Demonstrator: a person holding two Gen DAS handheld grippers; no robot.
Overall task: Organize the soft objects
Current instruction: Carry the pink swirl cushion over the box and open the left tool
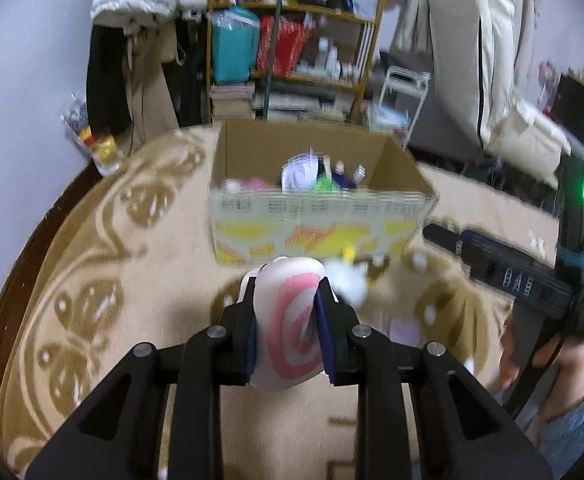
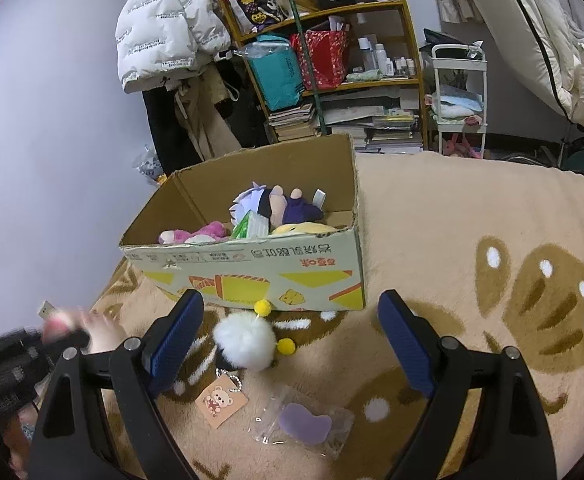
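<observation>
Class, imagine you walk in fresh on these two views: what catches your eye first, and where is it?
First, the pink-and-white swirled soft toy squeezed in the left claw, just in front of the cardboard box. Next, that box on the beige rug, already holding several plush toys. Last, the white pom-pom toy lying on the rug between the fingers of the open right claw.

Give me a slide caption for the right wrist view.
Open right hand-held gripper hovers over white pom-pom toy before the cardboard box.
</observation>
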